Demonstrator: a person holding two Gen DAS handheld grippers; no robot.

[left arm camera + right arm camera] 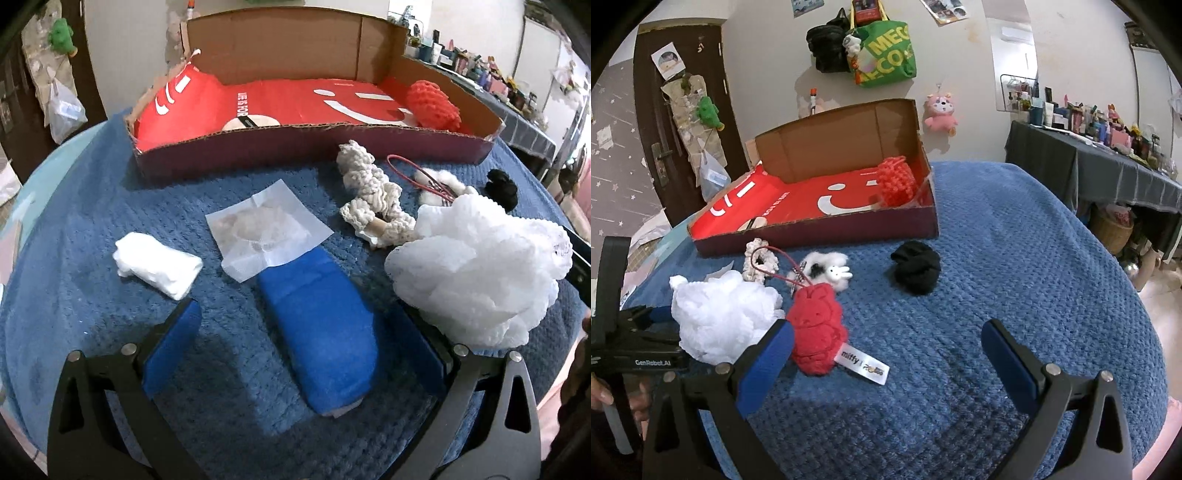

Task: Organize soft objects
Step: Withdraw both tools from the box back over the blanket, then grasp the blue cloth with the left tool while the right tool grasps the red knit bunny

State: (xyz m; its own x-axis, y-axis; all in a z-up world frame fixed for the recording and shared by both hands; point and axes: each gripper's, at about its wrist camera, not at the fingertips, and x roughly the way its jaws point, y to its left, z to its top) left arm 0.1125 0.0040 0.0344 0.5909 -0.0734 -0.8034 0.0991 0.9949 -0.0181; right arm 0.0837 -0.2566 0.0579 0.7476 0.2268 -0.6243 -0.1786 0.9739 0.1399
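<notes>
Red plush (816,330) lies on the blue blanket (997,258), tag reads "miffy", touching your right gripper's (886,345) left finger. Right fingers spread wide, holding nothing. Left gripper (306,321) body reads "GenRobot.AI"; its fingers gape around a blue roll (321,328), not gripping. Cardboard box (849,229) holds red knit (897,181).

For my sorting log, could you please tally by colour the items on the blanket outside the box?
White: 3 (mesh puff, rolled cloth, fluffy bunny charm)
Red: 1 (plush toy)
Blue: 1 (foam block)
Cream: 1 (crocheted cord)
Black: 1 (cloth bundle)
Translucent: 1 (packet)
Total: 8
</notes>
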